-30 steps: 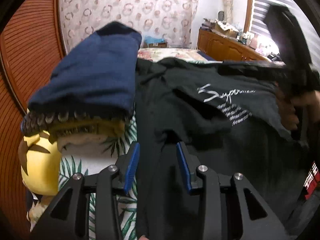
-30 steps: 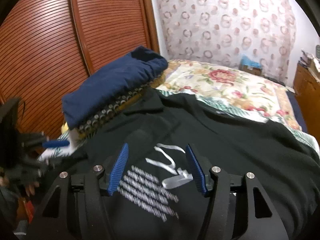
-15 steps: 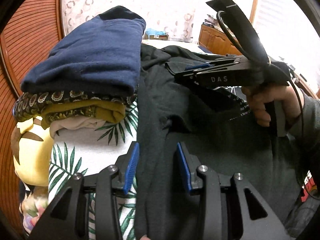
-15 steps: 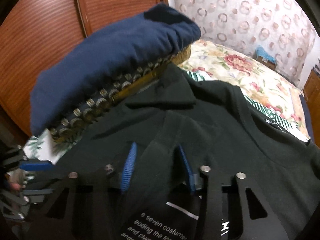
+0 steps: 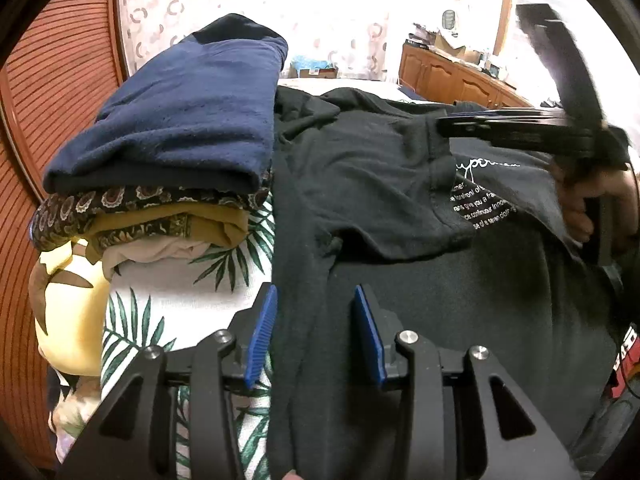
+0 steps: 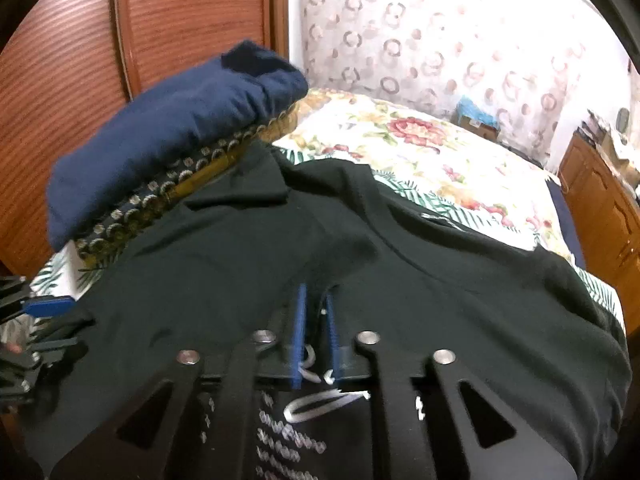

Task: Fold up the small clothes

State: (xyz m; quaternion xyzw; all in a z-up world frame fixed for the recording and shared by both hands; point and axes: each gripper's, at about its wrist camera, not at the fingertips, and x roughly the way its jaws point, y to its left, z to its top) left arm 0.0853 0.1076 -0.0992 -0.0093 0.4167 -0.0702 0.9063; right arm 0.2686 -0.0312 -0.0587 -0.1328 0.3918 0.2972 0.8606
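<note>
A black polo shirt (image 5: 400, 280) with white print lies spread on the bed, its collar (image 6: 248, 196) at the far side. My left gripper (image 5: 315, 320) stands part open over the shirt's left edge, and the cloth runs between and under the blue pads without being pinched. In the left wrist view my right gripper (image 5: 444, 124) reaches in from the right with a hand (image 5: 580, 200) holding it. In its own view the right gripper (image 6: 316, 320) has its jaws closing, now narrow around a ridge of the black shirt (image 6: 440, 280) at the sleeve hem by the print.
A stack of folded clothes topped by a navy piece (image 5: 180, 120) sits left of the shirt, against a wooden slatted wardrobe (image 6: 180, 20). A yellow cushion (image 5: 68, 300) lies lower left. The flowered bedcover (image 6: 420, 152) stretches beyond the shirt, with a wooden dresser (image 5: 452, 76) behind.
The right gripper's jaws went from wide over the white print to narrow around a fold of the shirt. It swung toward the collar, then came back down. The left gripper stayed put.
</note>
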